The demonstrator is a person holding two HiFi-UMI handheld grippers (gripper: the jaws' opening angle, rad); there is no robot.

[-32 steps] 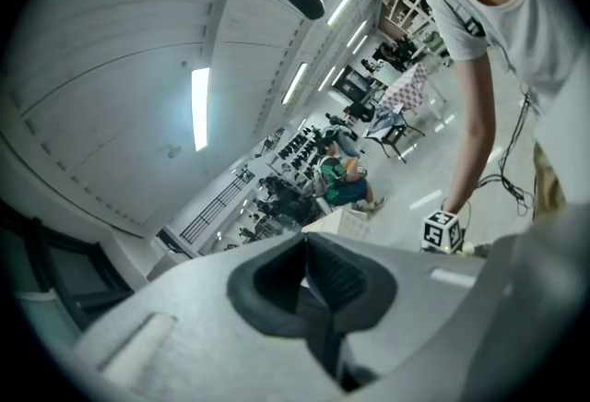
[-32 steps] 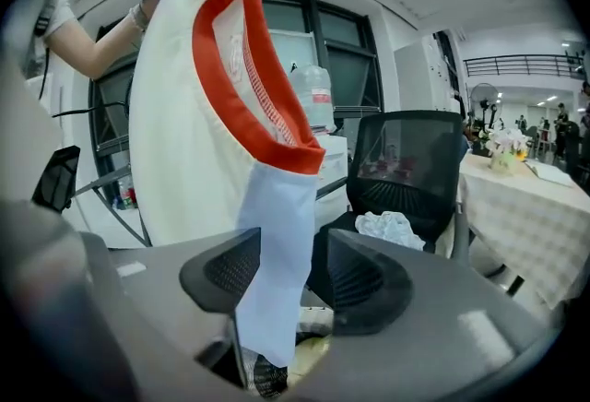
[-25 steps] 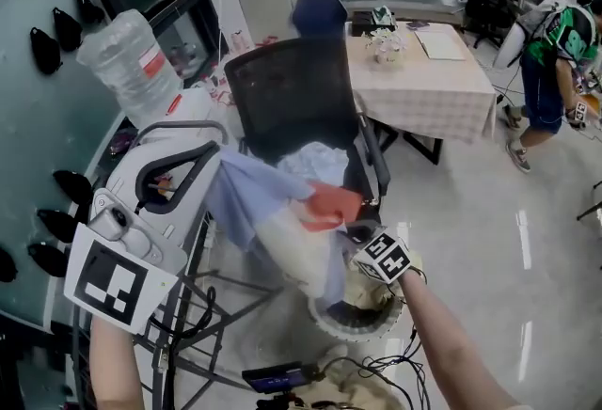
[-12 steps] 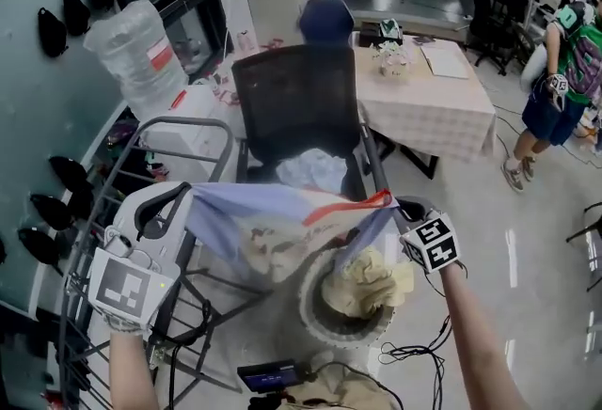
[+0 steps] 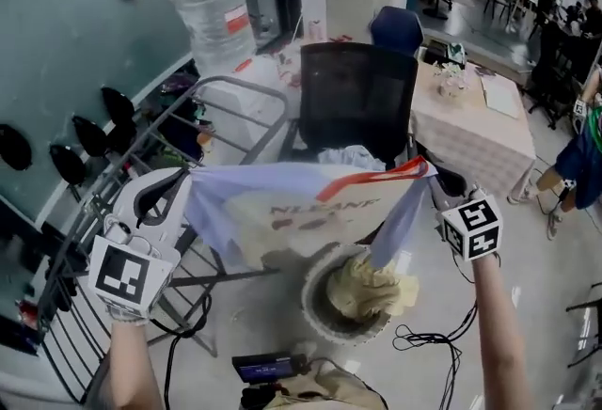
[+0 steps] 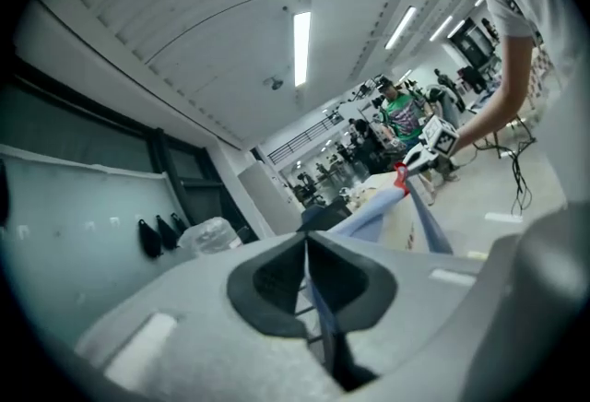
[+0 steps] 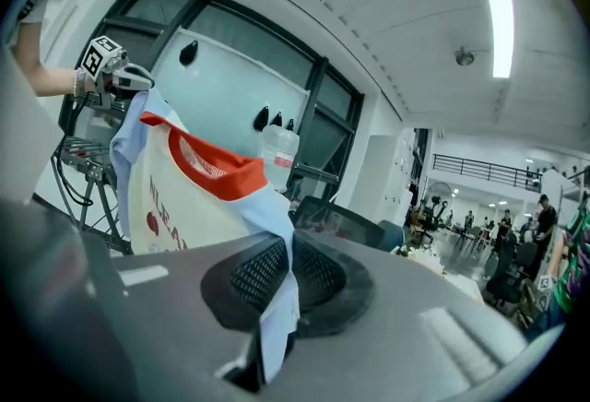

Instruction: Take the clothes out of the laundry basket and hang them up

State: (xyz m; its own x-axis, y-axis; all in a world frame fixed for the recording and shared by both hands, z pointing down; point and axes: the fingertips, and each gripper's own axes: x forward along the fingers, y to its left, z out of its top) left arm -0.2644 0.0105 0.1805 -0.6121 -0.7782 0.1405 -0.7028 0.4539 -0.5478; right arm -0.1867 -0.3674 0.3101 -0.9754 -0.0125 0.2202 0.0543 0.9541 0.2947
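Observation:
A T-shirt (image 5: 301,215) with a cream body, light blue sleeves and a red collar hangs stretched flat between my two grippers, above the round white laundry basket (image 5: 318,316). My left gripper (image 5: 181,187) is shut on the shirt's left shoulder, and the blue cloth (image 6: 318,299) is pinched between its jaws (image 6: 307,242). My right gripper (image 5: 428,175) is shut on the right shoulder by the collar; a blue fold (image 7: 277,299) runs through its jaws (image 7: 284,248). A cream garment (image 5: 369,286) lies in the basket.
A grey metal drying rack (image 5: 221,90) stands at the left, just behind my left gripper. A black mesh office chair (image 5: 357,93) with clothes (image 5: 350,157) on its seat stands behind the shirt. Further off are a water jug (image 5: 218,8) and a cloth-covered table (image 5: 475,135). Cables (image 5: 428,342) lie on the floor.
Both grippers have drawn apart, the right one rising, and the bunched shirt has been pulled out flat and lifted clear of the basket. Both stay shut on it.

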